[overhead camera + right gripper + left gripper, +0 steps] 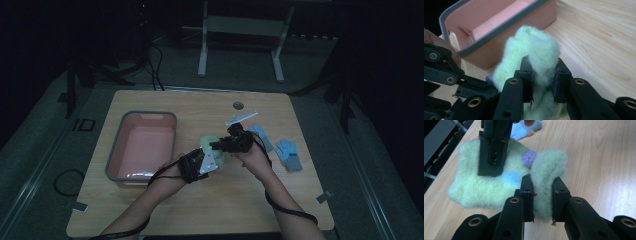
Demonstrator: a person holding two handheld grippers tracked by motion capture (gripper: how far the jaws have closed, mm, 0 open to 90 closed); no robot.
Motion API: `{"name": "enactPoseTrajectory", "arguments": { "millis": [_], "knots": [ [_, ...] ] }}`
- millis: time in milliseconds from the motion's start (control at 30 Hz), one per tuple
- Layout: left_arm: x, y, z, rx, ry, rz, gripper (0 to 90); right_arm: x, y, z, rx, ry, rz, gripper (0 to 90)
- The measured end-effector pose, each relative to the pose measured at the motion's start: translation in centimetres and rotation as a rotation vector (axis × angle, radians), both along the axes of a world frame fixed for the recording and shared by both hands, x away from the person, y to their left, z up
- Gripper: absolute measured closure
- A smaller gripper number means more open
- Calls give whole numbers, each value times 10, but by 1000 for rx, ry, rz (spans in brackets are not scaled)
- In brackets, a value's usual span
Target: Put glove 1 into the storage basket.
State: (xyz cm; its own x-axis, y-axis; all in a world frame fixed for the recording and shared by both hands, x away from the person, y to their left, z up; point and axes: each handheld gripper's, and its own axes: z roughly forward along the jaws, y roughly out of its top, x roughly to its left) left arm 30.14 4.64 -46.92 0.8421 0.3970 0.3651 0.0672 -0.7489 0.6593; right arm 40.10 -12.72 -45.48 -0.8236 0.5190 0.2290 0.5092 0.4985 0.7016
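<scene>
here, both grippers are clamping the same fuzzy pale green fabric piece [486, 185], which is sitting near the middle of the light wooden bench [210, 195], just right of the pink rectangular plastic bin with a grey rim [142, 145].

the left gripper [543, 195] is pinching a raised fold of the fabric between its two black jaws; the pads are pressing into the pile on both sides. in the left gripper view, a small purple patch and a pale blue patch are showing on the fabric, and the rest of the piece is lying spread toward the bench surface.

the right gripper [543, 75] is gripping another bunched part of the same fabric, its jaws closing on the fluff from either side. in the right gripper view, the pink bin is standing just behind the fabric.

in the high view, the left gripper [200, 161] and the right gripper [231, 141] are sitting close together over the fabric. two light blue knitted gloves [289, 154] are lying on the bench to the right, apart from the fabric.
</scene>
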Motion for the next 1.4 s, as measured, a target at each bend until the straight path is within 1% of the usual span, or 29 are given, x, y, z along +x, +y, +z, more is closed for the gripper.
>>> {"name": "enactPoseTrajectory", "arguments": {
  "millis": [67,267,500,700,900,1200,1233,1400],
  "knots": [
    [0,5,2,9,-7,4,759,1,6,3,-1,-5,6,739],
    [-3,20,8,17,-18,24,759,2,24,11,-4,-14,29,739],
    [-6,42,14,28,-26,51,760,2,50,19,-10,-28,59,739],
    [-9,59,17,45,-37,76,760,3,73,24,-21,-43,86,739],
    [-12,76,18,46,-41,110,760,3,96,28,-26,-49,111,739],
    [-17,105,16,68,-31,155,760,3,132,28,-27,-45,152,739],
    [-18,108,16,75,-32,157,759,3,136,28,-26,-44,156,739],
    [-21,124,12,77,-20,181,760,4,155,23,-25,-30,176,739]
  ]
}}
